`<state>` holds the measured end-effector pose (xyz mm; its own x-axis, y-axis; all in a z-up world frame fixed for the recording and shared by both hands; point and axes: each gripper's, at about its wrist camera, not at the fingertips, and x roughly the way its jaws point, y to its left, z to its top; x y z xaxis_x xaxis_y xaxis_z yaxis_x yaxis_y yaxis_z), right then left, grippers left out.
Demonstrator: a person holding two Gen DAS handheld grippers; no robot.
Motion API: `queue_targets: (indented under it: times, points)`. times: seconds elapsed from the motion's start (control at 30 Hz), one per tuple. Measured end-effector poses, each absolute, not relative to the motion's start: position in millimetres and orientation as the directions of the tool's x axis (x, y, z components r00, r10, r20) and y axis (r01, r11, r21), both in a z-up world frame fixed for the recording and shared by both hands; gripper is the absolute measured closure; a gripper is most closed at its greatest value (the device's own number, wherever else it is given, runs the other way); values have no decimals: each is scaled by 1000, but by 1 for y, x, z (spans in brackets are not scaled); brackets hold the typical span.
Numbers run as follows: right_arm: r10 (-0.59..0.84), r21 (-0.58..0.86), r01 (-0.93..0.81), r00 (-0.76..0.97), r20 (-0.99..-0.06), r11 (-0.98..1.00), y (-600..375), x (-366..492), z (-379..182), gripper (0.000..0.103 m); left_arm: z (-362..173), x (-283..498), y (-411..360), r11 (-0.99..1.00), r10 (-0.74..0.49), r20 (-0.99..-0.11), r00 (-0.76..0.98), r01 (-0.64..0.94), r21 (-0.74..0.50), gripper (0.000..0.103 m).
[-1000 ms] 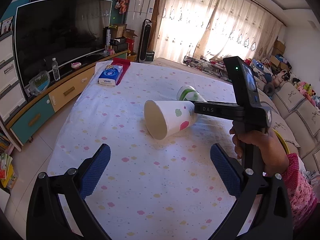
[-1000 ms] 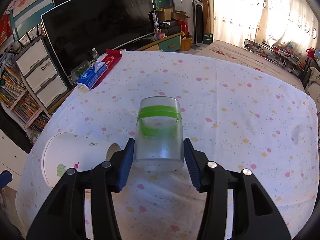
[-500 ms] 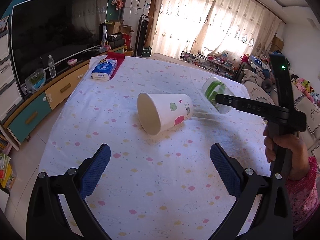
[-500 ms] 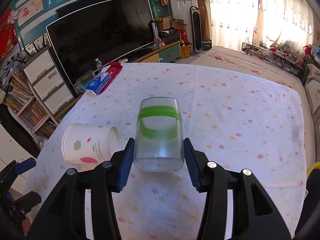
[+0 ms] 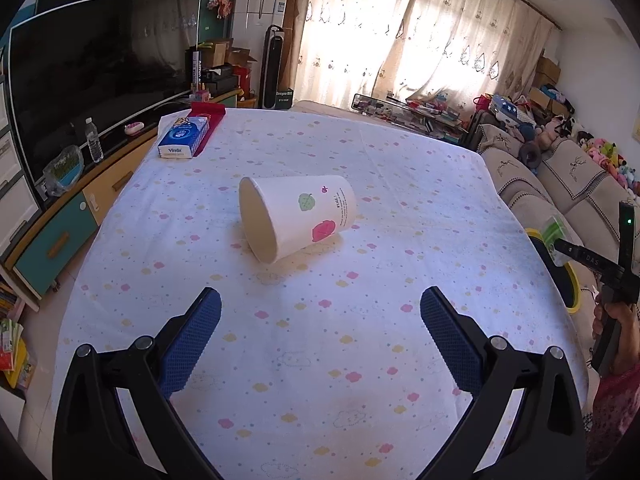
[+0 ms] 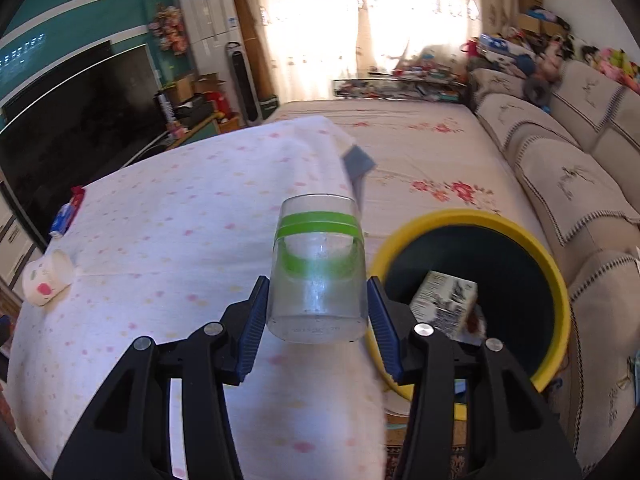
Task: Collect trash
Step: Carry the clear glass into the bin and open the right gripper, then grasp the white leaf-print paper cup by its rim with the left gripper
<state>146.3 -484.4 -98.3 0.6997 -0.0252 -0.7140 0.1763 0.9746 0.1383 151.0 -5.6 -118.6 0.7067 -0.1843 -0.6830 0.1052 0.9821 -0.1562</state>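
A clear plastic cup with green bands (image 6: pixel 318 276) is clamped between the blue pads of my right gripper (image 6: pixel 318 320), which is shut on it near the table's right edge, beside the yellow-rimmed bin (image 6: pixel 556 280). A crushed carton (image 6: pixel 444 300) lies inside the bin. A white paper cup with pink and green prints (image 5: pixel 296 216) lies on its side in the middle of the table, mouth toward me. My left gripper (image 5: pixel 320 328) hovers open in front of it with nothing between its fingers. In the left wrist view the right gripper (image 5: pixel 560 240) and clear cup (image 5: pixel 554 232) sit at the far right.
The table wears a white spotted cloth (image 5: pixel 360 360). A blue tissue pack (image 5: pixel 184 136) lies on a red item at the far left corner. A TV (image 5: pixel 92 72) on a cabinet stands to the left, a beige sofa (image 6: pixel 568 172) to the right. A person's hand (image 5: pixel 616 328) grips the right handle.
The right gripper has swung with the clear cup from beside the paper cup out to the table's right edge, next to the bin. The left gripper has edged slightly closer to the paper cup.
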Motion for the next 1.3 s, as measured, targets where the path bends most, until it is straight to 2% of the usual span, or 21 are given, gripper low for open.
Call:
queue_targets:
  times: [0.23, 0.47, 0.5, 0.57, 0.63, 0.87, 1.27, 1.3]
  points:
    - [-161, 66, 316, 640, -751, 946, -543, 143, -153, 56, -124, 161, -11, 988, -151, -699, 699, 77, -136, 5]
    - [-172, 77, 363, 604, -778, 929, -573, 150, -187, 56, -127, 171, -23, 992, -127, -705, 698, 71, -108, 5]
    - [-168, 87, 367, 608, -776, 926, -575, 150, -187, 55, -127, 173, -25, 992, -122, -705, 699, 70, -102, 5]
    - [-178, 93, 373, 629, -757, 923, -576, 144, -185, 43, -128, 178, -26, 993, -116, -706, 698, 68, -95, 5]
    - [-194, 85, 375, 646, -739, 923, -576, 139, -180, 40, -128, 184, -26, 993, -118, -707, 698, 70, -97, 5]
    - [-181, 106, 363, 673, -717, 926, -577, 130, -167, 40, -130, 201, -20, 997, -74, -701, 709, 46, -59, 5]
    - [-160, 121, 340, 689, -707, 933, -568, 127, -157, 40, -144, 237, -14, 992, -125, -737, 664, 71, -104, 5]
    - [-158, 121, 338, 690, -706, 933, -567, 127, -156, 40, -144, 237, -15, 992, -125, -736, 666, 73, -102, 8]
